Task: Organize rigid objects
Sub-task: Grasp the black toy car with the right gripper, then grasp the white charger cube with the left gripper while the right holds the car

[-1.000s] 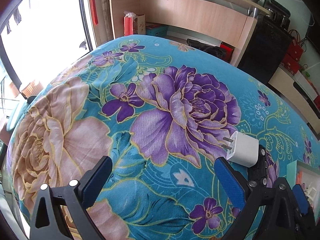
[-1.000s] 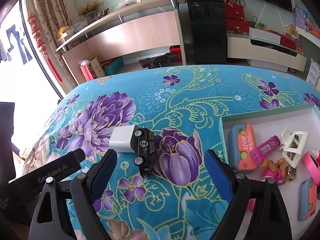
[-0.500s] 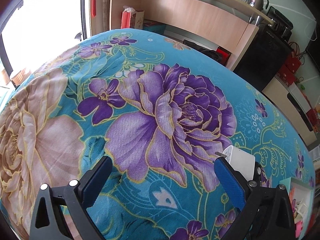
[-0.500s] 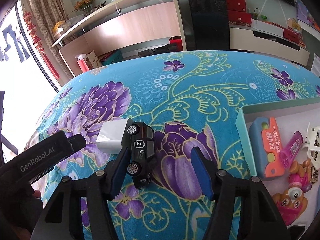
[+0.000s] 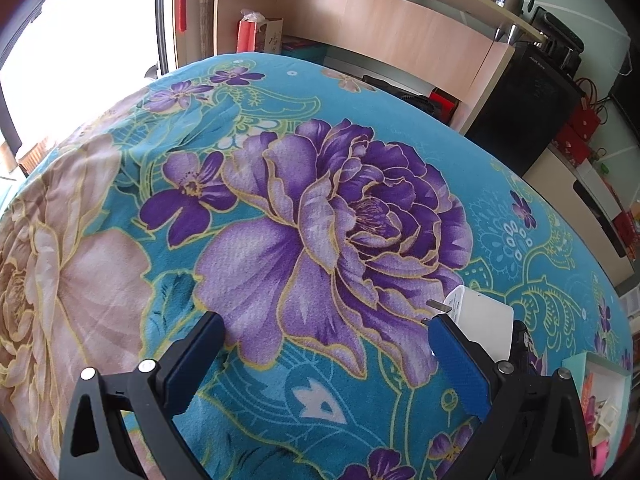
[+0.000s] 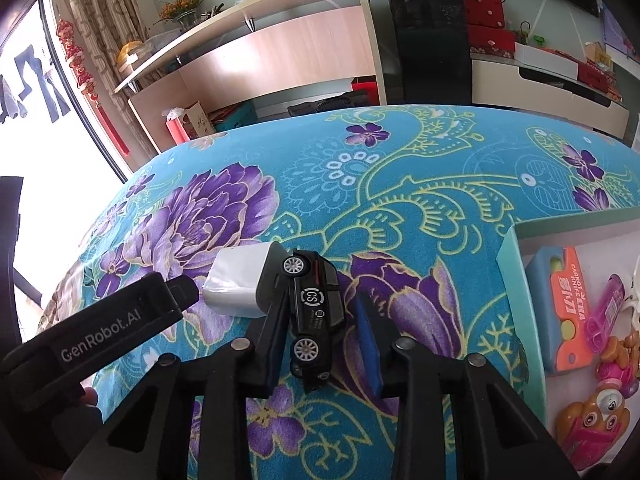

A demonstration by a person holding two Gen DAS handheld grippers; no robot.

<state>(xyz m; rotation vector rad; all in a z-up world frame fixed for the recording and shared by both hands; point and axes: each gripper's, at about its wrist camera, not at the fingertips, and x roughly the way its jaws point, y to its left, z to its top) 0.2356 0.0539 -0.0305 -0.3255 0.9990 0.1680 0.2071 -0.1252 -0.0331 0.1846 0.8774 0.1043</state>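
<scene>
The right gripper (image 6: 322, 312) has just been closing around the black toy car (image 6: 316, 312), which lies on its side on the flowered blanket (image 6: 400, 184). The left pad seems to press on the car, but on the right a thin gap may remain, so I judge the grasp almost complete, not sure. The white charger (image 6: 236, 284) lies just behind the car, touching it or nearly so. The left gripper (image 5: 320, 364) stands wide open over the blanket and grips nothing; its right finger is just beside the charger.

Several things already lie in the teal box (image 6: 510, 264) at the right: an orange package (image 6: 568, 308), a pink tube (image 6: 604, 308) and a small toy figure (image 6: 592, 420). So a good part of the sorting looks done, and the car and the charger are probably what is left.

On the car door I read "CS" in a circle. The left gripper's body shows "GenRobot.AI". The orange package has "CARROT KNIFE" beside Chinese characters.
</scene>
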